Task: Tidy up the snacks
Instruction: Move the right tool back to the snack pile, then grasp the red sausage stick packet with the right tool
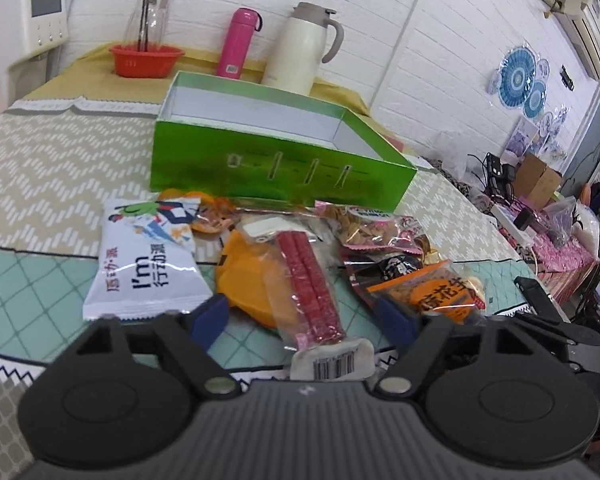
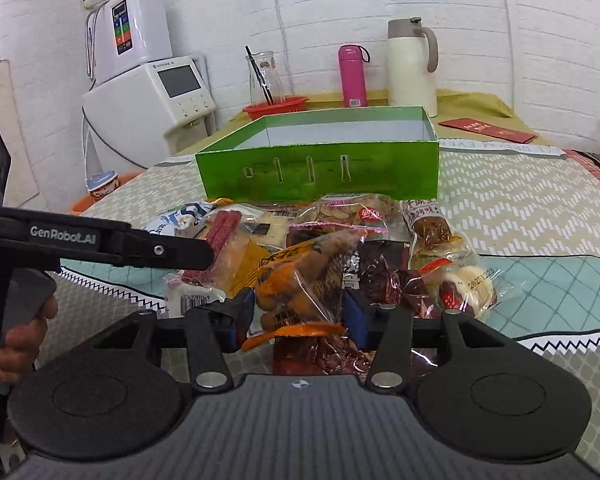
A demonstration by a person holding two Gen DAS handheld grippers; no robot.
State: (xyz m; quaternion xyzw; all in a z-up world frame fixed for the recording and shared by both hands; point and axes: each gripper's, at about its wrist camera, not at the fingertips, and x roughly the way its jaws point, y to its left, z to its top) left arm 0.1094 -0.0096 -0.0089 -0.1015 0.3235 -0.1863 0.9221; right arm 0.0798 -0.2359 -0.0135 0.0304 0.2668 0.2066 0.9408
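Heaped crinkly plastic snack packets on the patterned tablecloth, just in front of a glossy green cardboard box, open-topped, white inside. Left gripper spread wide, holding nothing, astride a clear sleeve of red stick snacks. Right gripper straddling the orange peanut bag; contact cannot be told. Only in the left view: white pillow-shaped pouch fully shown. Only in the right: red envelope near the table's far right corner.

Left tongs: fingers spread wide, held low and level | Right tongs: fingers parted, level | Left tongs' hand: gripping handle
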